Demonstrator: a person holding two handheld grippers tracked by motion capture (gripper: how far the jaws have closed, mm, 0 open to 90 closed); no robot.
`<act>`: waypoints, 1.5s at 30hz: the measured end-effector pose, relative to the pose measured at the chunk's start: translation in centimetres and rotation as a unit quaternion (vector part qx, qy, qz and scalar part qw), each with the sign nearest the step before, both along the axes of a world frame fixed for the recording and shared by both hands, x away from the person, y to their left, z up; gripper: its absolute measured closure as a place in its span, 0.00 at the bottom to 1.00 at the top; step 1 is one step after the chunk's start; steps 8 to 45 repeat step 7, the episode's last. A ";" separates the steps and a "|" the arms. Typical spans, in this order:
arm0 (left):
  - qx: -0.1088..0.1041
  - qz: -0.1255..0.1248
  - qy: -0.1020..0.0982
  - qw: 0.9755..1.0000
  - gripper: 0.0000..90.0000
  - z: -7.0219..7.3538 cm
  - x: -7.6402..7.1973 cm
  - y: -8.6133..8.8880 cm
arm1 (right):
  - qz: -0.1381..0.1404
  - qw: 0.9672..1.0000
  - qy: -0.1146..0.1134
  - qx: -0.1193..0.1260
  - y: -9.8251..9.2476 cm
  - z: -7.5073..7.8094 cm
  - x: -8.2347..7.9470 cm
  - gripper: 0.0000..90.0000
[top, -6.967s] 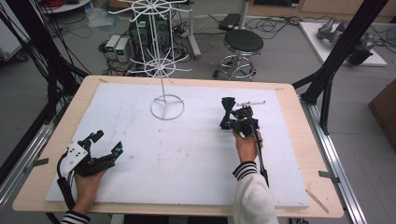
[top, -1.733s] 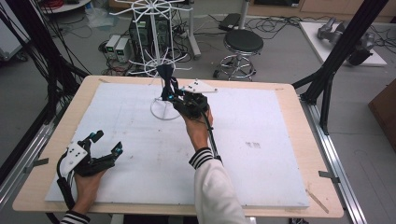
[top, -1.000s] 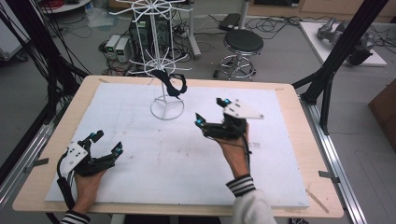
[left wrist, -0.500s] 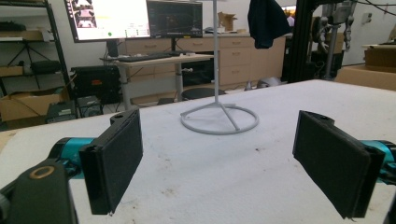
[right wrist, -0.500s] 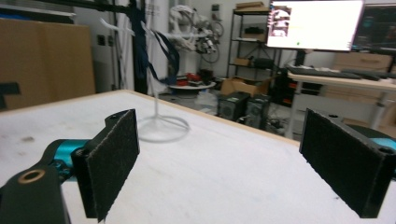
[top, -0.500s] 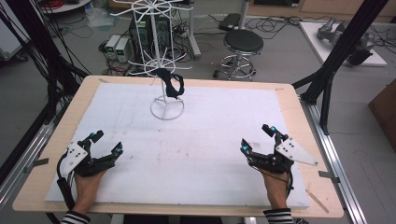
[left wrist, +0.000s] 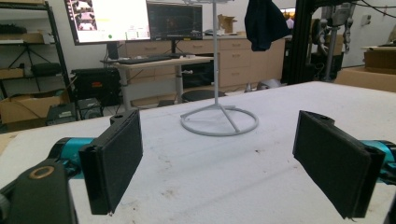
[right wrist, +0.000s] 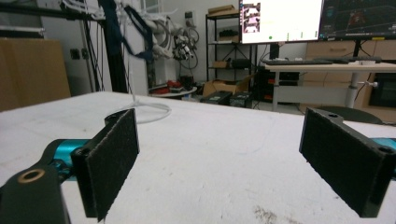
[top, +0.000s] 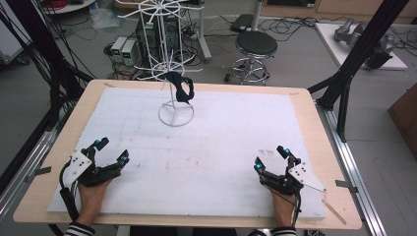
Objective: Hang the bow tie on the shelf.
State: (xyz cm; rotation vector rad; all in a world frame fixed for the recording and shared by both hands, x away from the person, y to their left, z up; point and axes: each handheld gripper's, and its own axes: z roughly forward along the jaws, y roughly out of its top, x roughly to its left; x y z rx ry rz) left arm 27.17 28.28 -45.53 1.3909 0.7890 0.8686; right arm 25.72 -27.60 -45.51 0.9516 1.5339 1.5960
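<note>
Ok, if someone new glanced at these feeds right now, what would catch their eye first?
Probably the white wire rack at the table's far edge, with a dark cloth hanging from one arm. Then the two tools resting near the front edge, the left tool and right tool, both with jaws wide open and nothing between them.

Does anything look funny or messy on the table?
Not much. The dark cloth hangs bunched on the white wire rack, which stands upright. The white table cover has faint smudges. Nothing is spilled or broken.
</note>
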 end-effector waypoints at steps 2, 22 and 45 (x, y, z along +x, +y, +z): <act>-0.001 0.000 0.001 1.000 0.18 0.0 0.0 0.0 | -0.001 1.000 -0.003 -0.009 0.1 0.0 0.0 0.12; -0.003 0.000 0.001 1.000 0.18 0.0 0.0 0.0 | -0.003 1.000 -0.002 -0.012 0.2 0.0 0.0 0.12; -0.003 0.000 0.001 1.000 0.18 0.0 0.0 0.0 | -0.003 1.000 -0.002 -0.012 0.2 0.0 0.0 0.12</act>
